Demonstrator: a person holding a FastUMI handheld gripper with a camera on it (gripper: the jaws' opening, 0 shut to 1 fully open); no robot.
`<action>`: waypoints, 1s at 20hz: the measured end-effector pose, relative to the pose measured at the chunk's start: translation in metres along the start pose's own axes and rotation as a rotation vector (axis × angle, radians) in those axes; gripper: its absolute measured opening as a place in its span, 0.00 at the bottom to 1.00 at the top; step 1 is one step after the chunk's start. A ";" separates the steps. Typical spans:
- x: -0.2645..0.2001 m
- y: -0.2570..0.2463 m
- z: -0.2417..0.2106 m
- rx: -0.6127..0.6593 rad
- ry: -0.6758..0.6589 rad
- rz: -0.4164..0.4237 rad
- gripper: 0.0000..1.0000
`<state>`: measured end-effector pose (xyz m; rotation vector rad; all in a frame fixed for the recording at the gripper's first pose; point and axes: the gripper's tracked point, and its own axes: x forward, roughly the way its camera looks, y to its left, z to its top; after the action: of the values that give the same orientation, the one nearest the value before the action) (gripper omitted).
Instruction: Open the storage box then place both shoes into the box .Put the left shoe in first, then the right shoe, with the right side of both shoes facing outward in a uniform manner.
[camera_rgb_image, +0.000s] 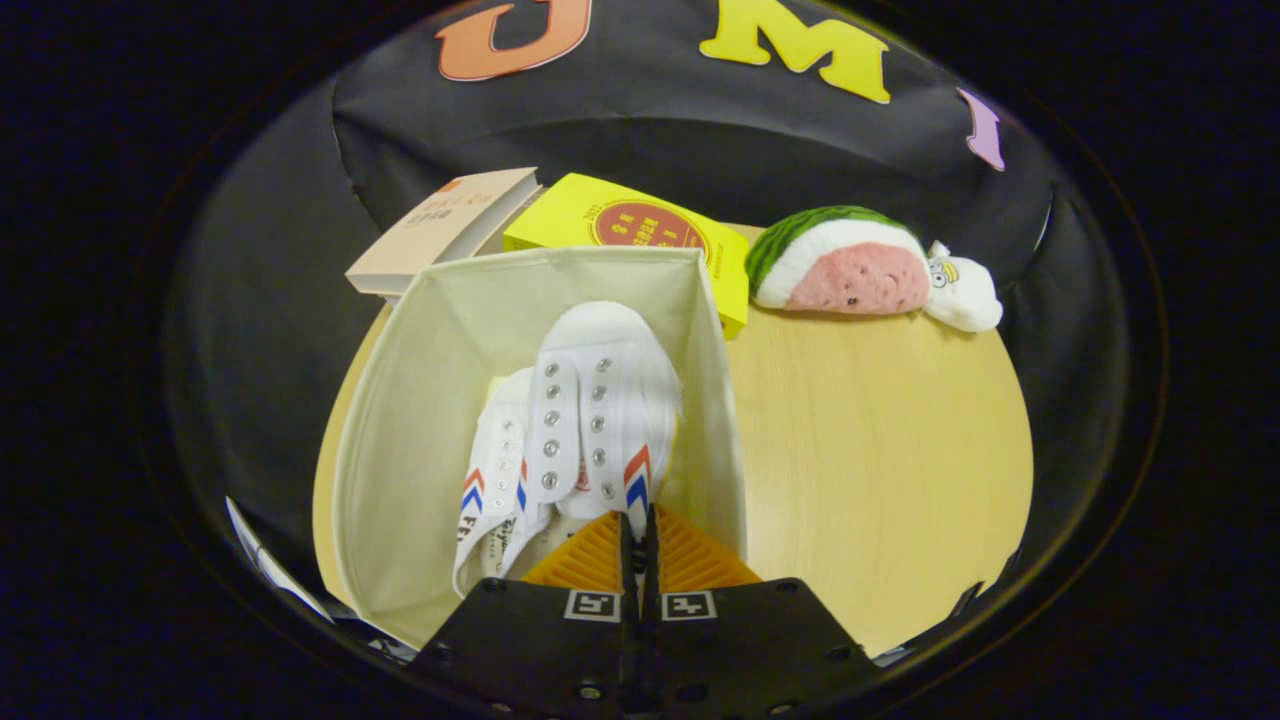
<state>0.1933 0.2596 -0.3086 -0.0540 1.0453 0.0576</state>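
Note:
An open cream fabric storage box (400, 420) stands on the wooden table just ahead of my fingers. One white lace-less shoe (490, 480) with red and blue chevrons lies on its side inside it, toe pointing away. A second white shoe (600, 400) sits over it and slightly to its right, inside the box near the right wall, sole side to the right. My gripper (640, 545) is shut on this second shoe's heel rim, with only a thin edge between the fingers (590, 560). The box floor under the shoes is hidden.
Behind the box lie a beige book (440, 230) and a yellow book (640, 240). A watermelon-slice plush (850, 265) with a small white plush (965, 290) rests at the back right. The bare round table (880, 460) stretches to the right of the box.

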 end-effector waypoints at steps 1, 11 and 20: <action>0.001 0.002 -0.001 0.006 -0.001 -0.007 0.00; -0.049 0.013 0.011 -0.027 -0.149 0.056 0.52; -0.135 -0.064 0.001 -0.105 -0.357 0.095 0.95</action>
<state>0.1319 0.1932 -0.1902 -0.0859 0.6874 0.2009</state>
